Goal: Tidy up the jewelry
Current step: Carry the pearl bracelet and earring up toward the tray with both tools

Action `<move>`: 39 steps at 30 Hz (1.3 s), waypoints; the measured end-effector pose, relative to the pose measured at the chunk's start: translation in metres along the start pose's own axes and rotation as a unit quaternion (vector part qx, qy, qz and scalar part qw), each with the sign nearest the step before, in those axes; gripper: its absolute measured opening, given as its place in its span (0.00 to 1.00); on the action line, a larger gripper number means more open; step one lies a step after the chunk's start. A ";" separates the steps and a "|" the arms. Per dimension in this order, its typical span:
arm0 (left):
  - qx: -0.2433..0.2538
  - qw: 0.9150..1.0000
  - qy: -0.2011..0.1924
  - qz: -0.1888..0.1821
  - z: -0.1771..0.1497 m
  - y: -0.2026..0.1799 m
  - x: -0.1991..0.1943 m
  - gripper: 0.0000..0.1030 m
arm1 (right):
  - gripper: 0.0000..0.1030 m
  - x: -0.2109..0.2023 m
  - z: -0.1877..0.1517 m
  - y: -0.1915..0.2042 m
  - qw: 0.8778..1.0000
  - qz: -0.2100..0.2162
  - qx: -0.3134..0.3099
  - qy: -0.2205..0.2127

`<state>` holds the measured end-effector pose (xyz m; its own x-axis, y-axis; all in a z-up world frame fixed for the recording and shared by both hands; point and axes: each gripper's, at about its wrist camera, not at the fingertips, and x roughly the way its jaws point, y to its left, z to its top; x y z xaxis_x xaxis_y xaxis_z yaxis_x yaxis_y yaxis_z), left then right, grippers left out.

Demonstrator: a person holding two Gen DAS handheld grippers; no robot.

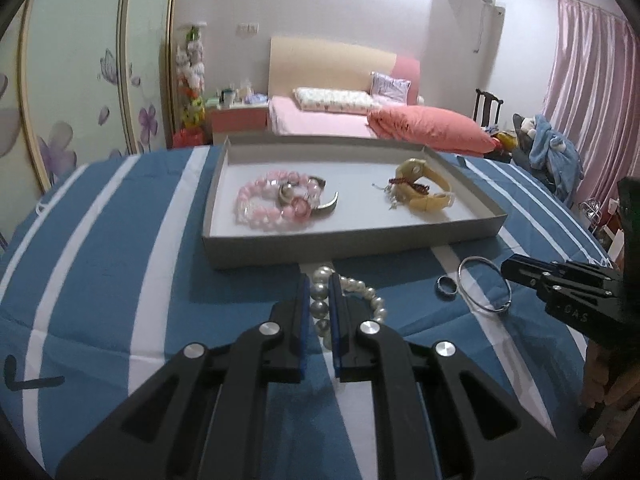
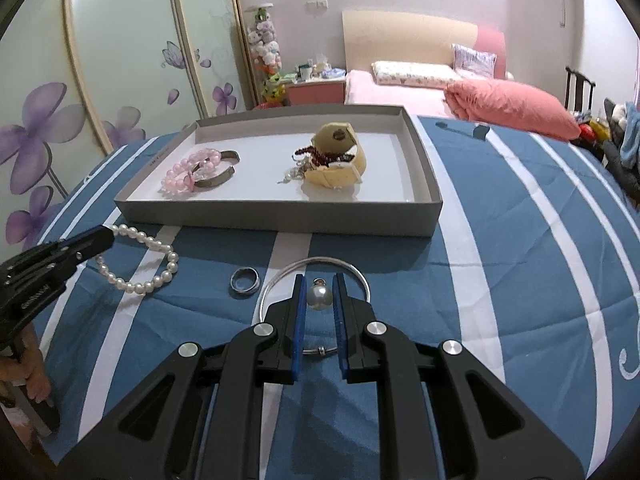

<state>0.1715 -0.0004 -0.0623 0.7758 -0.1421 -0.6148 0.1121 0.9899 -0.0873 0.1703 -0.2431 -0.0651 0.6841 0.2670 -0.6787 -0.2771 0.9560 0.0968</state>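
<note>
My left gripper (image 1: 320, 296) has its jaws clamped narrow on the pearl bracelet (image 1: 362, 292), pinching a few beads at one end while the rest of the strand trails on the striped cloth (image 1: 120, 280) just in front of the tray's near wall. My right gripper (image 2: 319, 300) has its jaws narrow too, closed on a single pearl pendant (image 2: 319, 297) sitting between the pads, right over the thin silver bangle (image 2: 316, 264), with a dark ring (image 2: 245, 280) just beside that. So I reckon I'm mid-pickup on both sides, about to carry stuff into the grey tray (image 2: 280, 220). In there already: the pink bead bracelet (image 2: 192, 170) and a metal cuff (image 2: 222, 168) toward the left end, a yellow watch (image 2: 336, 160) with a tangle of small dark beads nearer the middle. Next move needs the pearls lifted clear of the near wall so the strand doesn't snag, then dropped on bare tray floor. Ring and bangle are still out on the cloth.
</note>
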 end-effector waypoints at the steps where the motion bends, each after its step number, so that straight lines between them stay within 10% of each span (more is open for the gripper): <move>1: 0.003 1.000 -0.004 0.001 0.000 -0.001 -0.002 0.10 | 0.14 0.000 -0.001 0.000 1.000 -0.001 -0.001 -0.002; 39: 0.017 0.977 -0.215 0.000 0.015 -0.029 -0.106 0.10 | 0.14 -0.089 0.018 0.016 0.973 0.006 -0.021 -0.228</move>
<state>0.0950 -0.0140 0.0171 0.9637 -0.1374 -0.2289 0.1277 0.9902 -0.0568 0.1175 -0.2493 0.0098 0.9060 0.3145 -0.2834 -0.3085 0.9489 0.0669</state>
